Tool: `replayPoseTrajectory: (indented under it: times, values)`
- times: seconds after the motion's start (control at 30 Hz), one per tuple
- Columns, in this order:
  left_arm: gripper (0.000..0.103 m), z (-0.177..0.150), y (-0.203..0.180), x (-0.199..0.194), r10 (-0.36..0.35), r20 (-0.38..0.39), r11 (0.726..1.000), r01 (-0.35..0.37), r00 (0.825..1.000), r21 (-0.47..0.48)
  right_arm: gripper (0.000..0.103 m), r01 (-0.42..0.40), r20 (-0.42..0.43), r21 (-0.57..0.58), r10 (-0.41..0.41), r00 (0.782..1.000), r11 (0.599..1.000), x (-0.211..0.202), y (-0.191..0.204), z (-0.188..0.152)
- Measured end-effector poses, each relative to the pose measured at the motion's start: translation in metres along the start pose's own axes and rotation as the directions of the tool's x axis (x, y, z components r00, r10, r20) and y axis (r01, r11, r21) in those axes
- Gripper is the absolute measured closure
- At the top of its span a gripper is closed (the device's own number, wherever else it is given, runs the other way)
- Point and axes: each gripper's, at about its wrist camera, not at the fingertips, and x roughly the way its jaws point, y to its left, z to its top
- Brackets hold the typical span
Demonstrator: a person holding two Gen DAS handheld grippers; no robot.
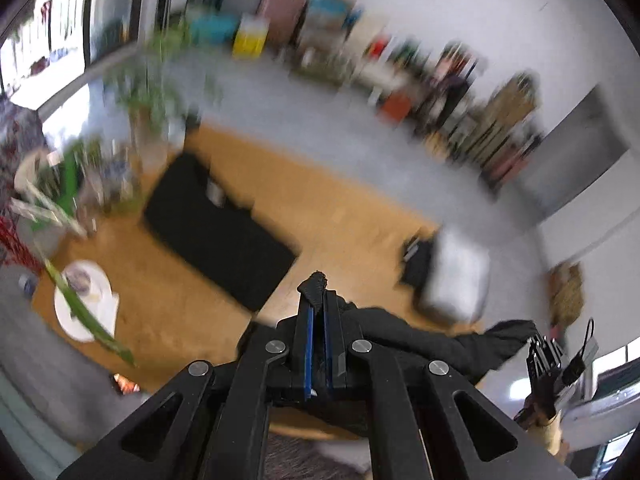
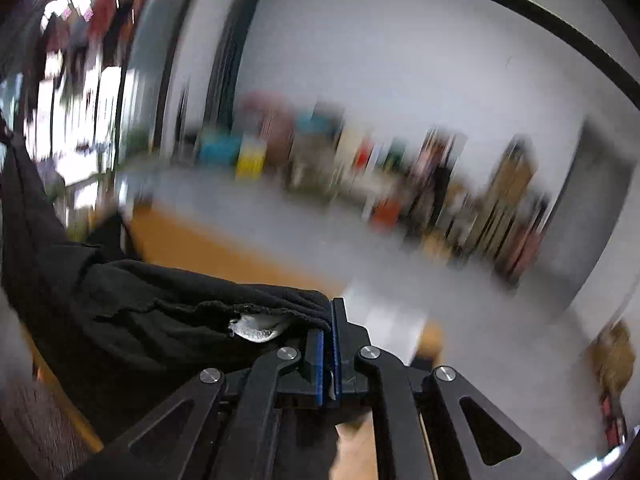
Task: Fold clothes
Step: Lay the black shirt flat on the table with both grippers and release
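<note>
Two grippers clamp one black garment [image 2: 132,312] in mid-air above a wooden table [image 1: 340,216]; the left gripper [image 1: 317,300] pinches a bunched corner between narrow blue-padded jaws, the right gripper [image 2: 331,320] grips a hem beside a white label [image 2: 256,326]; in the left wrist view the cloth stretches to the right gripper [image 1: 542,346] at the frame's edge. A black folded garment [image 1: 220,232] lies near the table's far left corner, a white plate [image 1: 82,300] toward its near left edge; motion blur smears the shelves behind, their contents unreadable.
</note>
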Motion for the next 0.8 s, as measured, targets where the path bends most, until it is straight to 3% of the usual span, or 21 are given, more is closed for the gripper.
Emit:
replayPoseTrajectory:
  times: [0.13, 0.23, 0.33, 0.5, 0.53, 0.6, 0.67, 0.7, 0.73, 0.8]
  values:
    - [0.099, -0.004, 0.013, 0.124, 0.048, -0.204, 0.999, -0.049, 0.978, 0.001, 0.099, -0.076, -0.221, -0.048, 0.063, 0.973, 0.996, 0.081, 0.016, -0.068]
    - [0.099, 0.001, 0.016, 0.179, 0.040, -0.266, 0.999, -0.044, 0.963, -0.007, 0.099, -0.087, -0.310, -0.058, 0.065, 0.949, 0.995, 0.122, 0.009, -0.096]
    - [0.099, 0.020, 0.012, 0.208, 0.007, -0.227, 1.000, -0.011, 0.974, -0.019, 0.099, -0.057, -0.342, -0.047, 0.038, 0.939, 0.997, 0.155, 0.002, -0.094]
    - [0.099, 0.058, 0.004, 0.208, -0.094, -0.049, 0.995, 0.092, 0.994, -0.038, 0.099, 0.025, -0.306, 0.004, -0.022, 0.952, 1.000, 0.181, -0.005, -0.058]
    - [0.099, 0.063, 0.003, 0.208, -0.101, -0.026, 0.994, 0.100, 0.995, -0.038, 0.099, 0.040, -0.298, 0.011, -0.035, 0.954, 0.999, 0.186, -0.006, -0.052]
    - [0.099, 0.062, 0.004, 0.217, -0.048, -0.062, 0.998, 0.046, 0.997, -0.044, 0.098, 0.053, -0.292, 0.025, -0.044, 0.955, 0.998, 0.201, -0.004, -0.050]
    - [0.098, 0.055, 0.007, 0.234, 0.007, -0.147, 0.999, -0.011, 0.989, -0.030, 0.089, 0.028, -0.310, 0.046, -0.012, 0.951, 0.999, 0.200, 0.000, -0.056]
    - [0.097, 0.049, 0.009, 0.242, 0.026, -0.192, 0.999, -0.031, 0.981, -0.023, 0.066, 0.015, -0.319, 0.057, 0.004, 0.948, 0.998, 0.200, 0.002, -0.059]
    - [0.096, 0.045, 0.013, 0.242, 0.013, -0.196, 0.999, -0.021, 0.981, -0.038, 0.051, 0.002, -0.328, 0.068, 0.020, 0.944, 0.998, 0.199, 0.004, -0.063]
    - [0.089, 0.035, 0.021, 0.243, -0.011, -0.203, 0.998, -0.002, 0.979, -0.067, 0.053, -0.023, -0.345, 0.091, 0.053, 0.937, 0.996, 0.199, 0.009, -0.069]
